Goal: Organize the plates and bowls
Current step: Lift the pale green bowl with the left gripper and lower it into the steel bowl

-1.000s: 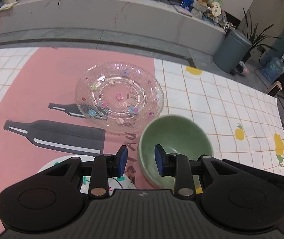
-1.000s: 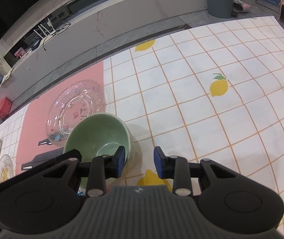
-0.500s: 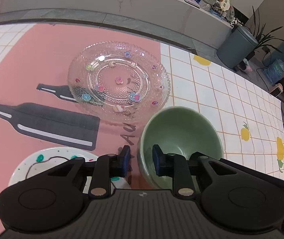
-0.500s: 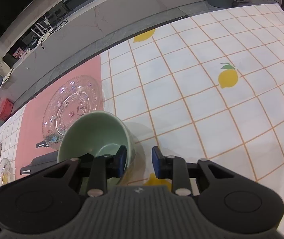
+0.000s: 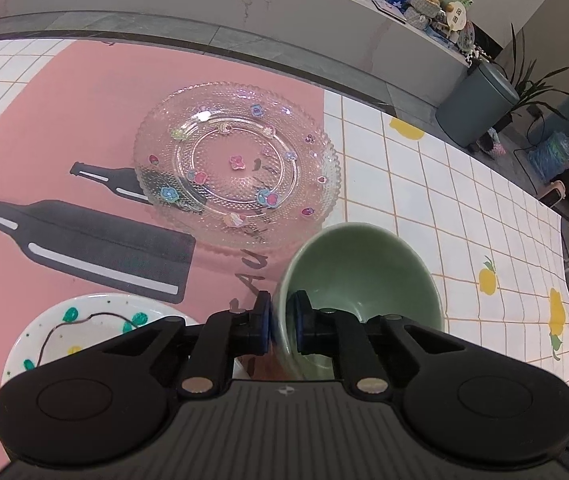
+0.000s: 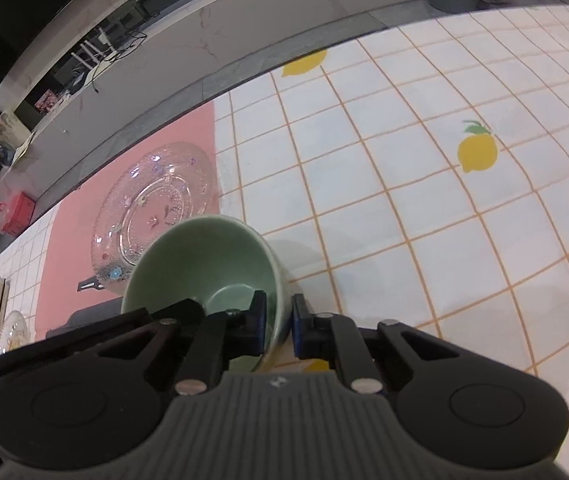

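My own rig hides the near side of the painted plate (image 5: 84, 328) left of the jaws and the green bowl's (image 5: 360, 276) near rim.

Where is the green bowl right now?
In both wrist views the green bowl sits low and central, just in front of the clear glass plate, its rim pinched by the left gripper and right gripper.

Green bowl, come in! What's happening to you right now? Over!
Left gripper and right gripper both clamped on green bowl rim. Bowl tilted. Glass plate just behind.
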The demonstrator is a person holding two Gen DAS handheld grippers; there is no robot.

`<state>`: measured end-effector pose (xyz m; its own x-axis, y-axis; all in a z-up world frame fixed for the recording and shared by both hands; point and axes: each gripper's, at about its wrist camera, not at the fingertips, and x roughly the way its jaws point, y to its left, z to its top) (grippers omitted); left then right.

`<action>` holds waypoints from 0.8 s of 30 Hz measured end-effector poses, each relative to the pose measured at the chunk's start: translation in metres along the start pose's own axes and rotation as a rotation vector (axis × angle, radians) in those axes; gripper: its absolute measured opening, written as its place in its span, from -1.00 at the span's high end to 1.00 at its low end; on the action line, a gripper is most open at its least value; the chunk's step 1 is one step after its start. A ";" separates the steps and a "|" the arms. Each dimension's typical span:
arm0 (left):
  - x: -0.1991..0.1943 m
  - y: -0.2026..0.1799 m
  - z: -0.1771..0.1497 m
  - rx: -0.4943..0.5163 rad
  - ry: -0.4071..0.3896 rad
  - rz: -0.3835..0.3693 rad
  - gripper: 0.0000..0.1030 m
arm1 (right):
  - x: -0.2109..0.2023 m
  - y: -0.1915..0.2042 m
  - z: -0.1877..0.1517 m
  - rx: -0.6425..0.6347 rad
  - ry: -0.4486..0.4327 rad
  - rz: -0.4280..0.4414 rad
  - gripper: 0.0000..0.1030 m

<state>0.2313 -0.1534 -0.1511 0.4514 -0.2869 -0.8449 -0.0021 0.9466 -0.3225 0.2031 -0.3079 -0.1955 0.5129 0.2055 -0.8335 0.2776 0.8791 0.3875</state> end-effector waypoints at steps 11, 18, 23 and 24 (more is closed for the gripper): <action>-0.040 -0.005 -0.014 0.025 0.000 0.006 0.79 | -0.037 0.002 -0.020 0.048 0.015 0.018 0.82; -0.088 0.000 -0.034 0.013 -0.011 0.010 0.79 | -0.083 0.013 -0.049 0.029 -0.005 0.050 0.81; -0.127 0.011 -0.050 0.008 -0.036 0.043 0.79 | -0.111 0.027 -0.077 0.011 -0.008 0.088 0.81; -0.135 0.015 -0.054 0.004 -0.043 0.048 0.79 | -0.115 0.031 -0.083 0.003 -0.009 0.096 0.81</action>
<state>0.1220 -0.1091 -0.0653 0.4886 -0.2351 -0.8403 -0.0210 0.9596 -0.2806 0.0850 -0.2691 -0.1201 0.5444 0.2852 -0.7889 0.2289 0.8542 0.4668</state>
